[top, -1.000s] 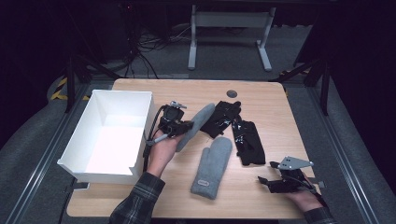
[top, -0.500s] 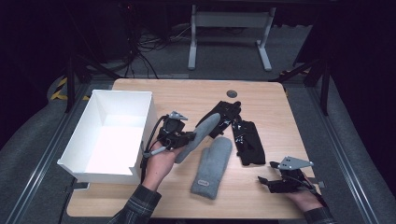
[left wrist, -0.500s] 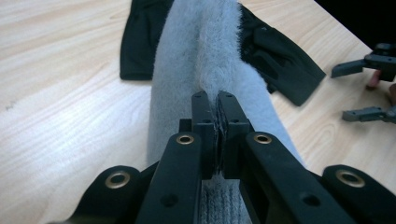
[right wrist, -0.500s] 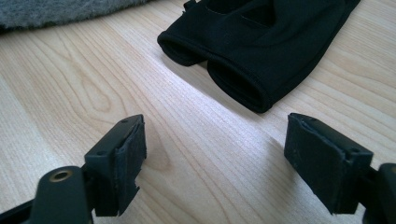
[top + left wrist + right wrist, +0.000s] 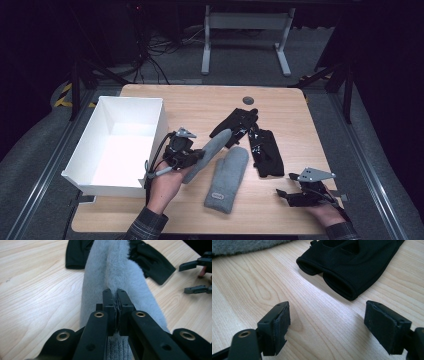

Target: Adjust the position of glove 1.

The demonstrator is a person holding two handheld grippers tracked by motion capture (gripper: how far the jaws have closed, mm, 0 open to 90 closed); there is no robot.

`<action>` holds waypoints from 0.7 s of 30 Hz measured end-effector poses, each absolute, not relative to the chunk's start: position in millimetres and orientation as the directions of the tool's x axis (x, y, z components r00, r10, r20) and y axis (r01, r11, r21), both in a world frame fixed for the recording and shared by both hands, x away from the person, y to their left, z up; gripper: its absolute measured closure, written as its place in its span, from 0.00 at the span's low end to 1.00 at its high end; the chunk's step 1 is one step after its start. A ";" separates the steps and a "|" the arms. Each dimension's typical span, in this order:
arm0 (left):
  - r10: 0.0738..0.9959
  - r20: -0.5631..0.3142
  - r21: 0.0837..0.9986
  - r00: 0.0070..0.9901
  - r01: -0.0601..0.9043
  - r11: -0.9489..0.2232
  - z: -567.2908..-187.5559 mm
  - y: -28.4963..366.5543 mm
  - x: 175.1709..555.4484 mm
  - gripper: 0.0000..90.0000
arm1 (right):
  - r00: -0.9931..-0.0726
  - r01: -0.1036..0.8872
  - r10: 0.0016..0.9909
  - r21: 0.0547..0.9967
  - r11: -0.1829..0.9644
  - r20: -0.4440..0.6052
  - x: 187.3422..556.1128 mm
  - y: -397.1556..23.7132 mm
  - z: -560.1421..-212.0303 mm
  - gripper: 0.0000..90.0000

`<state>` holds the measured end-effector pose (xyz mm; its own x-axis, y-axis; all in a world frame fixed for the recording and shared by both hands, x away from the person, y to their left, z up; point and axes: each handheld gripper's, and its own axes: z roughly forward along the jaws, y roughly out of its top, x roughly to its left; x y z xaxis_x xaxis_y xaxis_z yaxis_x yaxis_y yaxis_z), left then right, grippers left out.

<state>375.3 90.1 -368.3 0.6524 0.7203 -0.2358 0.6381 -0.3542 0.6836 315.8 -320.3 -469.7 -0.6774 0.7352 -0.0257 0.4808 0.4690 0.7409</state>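
**Grey mitten lifted toward the white box**

The left tool (image 5: pixel 194 161) was clamped tight on the cuff of a fluffy grey mitten (image 5: pixel 209 152), its jaws pinched together with only the knit edge between them. The mitten stuck out stiffly from the tool, raised off the wooden desk (image 5: pixel 200 105) just right of the white box (image 5: pixel 90 177). A second ago that tool held the same mitten farther from the box, over the black gloves (image 5: pixel 240 125); it had since drawn closer to the box wall. The right tool (image 5: pixel 285 196) stood wide and held nothing (its padded jaws hovered low over bare wood), well right of the box. A second grey mitten (image 5: pixel 227 179), soft and rounded, lay flat between the two tools.
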 end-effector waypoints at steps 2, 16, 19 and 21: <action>0.725 -0.236 0.683 0.648 0.641 -0.351 -369.6 91.5 374.4 0.98 | -0.677 0.481 0.735 0.741 0.469 -0.026 315.8 -320.3 -469.8 0.24; 0.765 -0.212 0.650 0.608 0.672 -0.355 -399.1 91.2 376.9 0.91 | -0.677 0.481 0.736 0.741 0.468 -0.025 315.8 -320.3 -469.7 0.24; 0.756 -0.207 0.663 0.621 0.657 -0.358 -398.4 89.8 376.4 0.73 | -0.677 0.481 0.735 0.741 0.469 -0.025 315.8 -320.3 -469.8 0.24; 0.753 -0.214 0.672 0.622 0.653 -0.349 -397.2 89.3 376.9 0.66 | -0.677 0.481 0.736 0.741 0.468 -0.025 315.8 -320.2 -469.8 0.24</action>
<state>376.9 89.3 -397.2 0.6223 0.7530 -0.2138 0.6534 -0.3493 0.6716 315.8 -320.2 -469.8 -0.6769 0.7356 -0.0253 0.4812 0.4683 0.7410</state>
